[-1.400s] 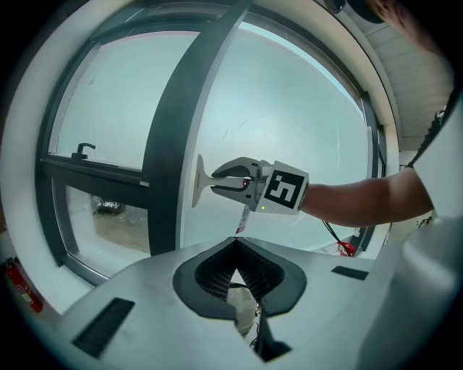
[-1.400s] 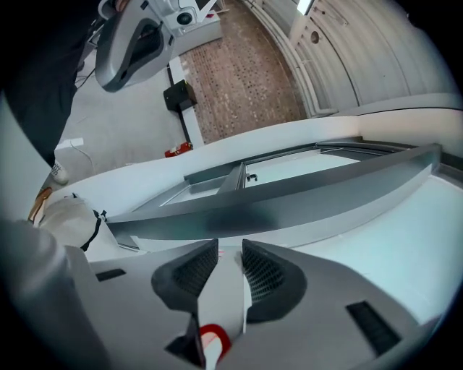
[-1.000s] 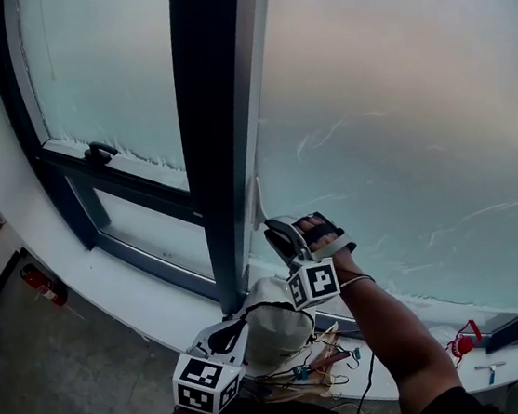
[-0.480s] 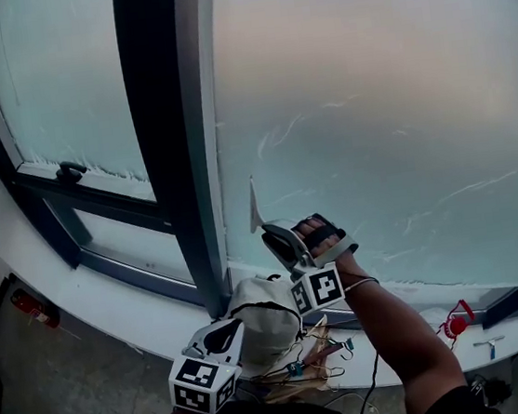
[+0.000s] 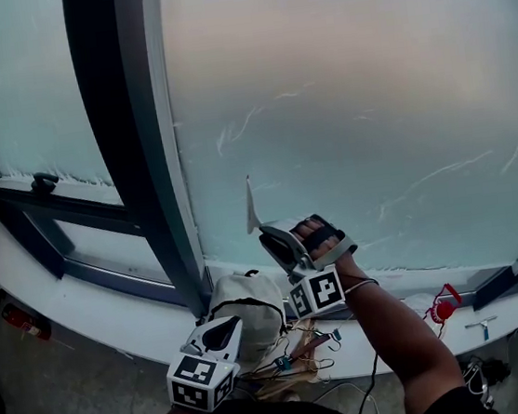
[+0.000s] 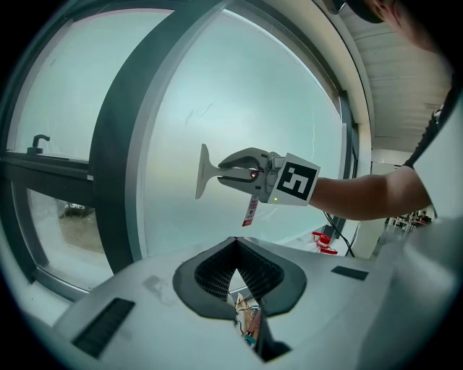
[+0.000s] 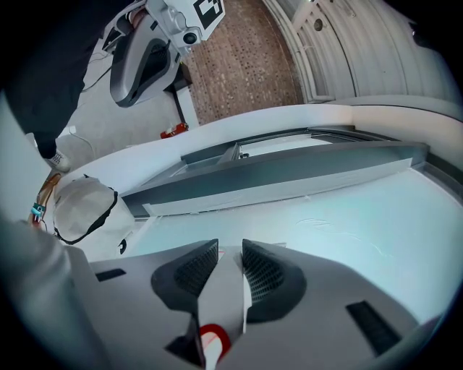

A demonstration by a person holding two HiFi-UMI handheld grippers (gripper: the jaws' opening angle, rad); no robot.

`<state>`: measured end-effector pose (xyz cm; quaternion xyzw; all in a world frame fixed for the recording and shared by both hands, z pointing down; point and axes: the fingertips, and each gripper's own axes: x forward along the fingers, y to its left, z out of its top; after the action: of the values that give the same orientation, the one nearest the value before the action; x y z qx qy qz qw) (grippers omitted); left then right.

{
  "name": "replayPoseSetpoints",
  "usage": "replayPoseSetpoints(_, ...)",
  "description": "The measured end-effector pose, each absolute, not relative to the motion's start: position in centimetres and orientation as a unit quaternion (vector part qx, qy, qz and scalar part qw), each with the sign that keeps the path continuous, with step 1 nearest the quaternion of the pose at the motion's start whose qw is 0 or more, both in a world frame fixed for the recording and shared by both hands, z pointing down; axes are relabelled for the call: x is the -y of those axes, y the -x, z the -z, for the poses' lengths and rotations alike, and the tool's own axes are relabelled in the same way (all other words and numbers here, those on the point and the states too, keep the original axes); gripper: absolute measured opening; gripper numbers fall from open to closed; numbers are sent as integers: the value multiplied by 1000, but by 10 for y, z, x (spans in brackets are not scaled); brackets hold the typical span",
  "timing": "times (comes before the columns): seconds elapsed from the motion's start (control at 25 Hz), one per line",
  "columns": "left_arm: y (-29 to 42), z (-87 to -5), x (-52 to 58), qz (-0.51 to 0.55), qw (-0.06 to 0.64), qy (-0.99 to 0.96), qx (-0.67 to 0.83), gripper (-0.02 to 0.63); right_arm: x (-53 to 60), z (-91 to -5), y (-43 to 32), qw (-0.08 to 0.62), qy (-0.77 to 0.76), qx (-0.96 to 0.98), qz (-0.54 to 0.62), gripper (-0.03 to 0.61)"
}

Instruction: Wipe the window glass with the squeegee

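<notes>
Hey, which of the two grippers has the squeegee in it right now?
The right gripper: its jaws are shut on the squeegee, held up by the large pane. The left gripper, lower down, has its jaws together with nothing between them.

Dim bluish daylight through window glass; fisheye edges.

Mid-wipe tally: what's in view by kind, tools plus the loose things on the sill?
Squeegee: 1
Tongs: 2 (left tongs, right tongs)
White bag: 1
Red item: 1
Total: 5
</notes>
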<state>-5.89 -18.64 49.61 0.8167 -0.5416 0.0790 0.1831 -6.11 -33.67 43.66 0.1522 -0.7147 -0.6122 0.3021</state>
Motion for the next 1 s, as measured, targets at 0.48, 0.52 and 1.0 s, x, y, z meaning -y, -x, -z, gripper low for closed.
replayPoseSetpoints(0.48, 29, -495, 197, -88, 177, -831, 520, 0, 345, -428, 1, 315, -186, 711, 600, 92)
replayPoseSetpoints(0.52, 26, -495, 198, -88, 176, -833, 518, 0, 346, -426, -4, 317, -189, 710, 600, 92)
replayPoseSetpoints(1.0, -4, -487, 210, -107, 165, -845, 497, 0, 355, -423, -70, 343, -223, 697, 589, 92)
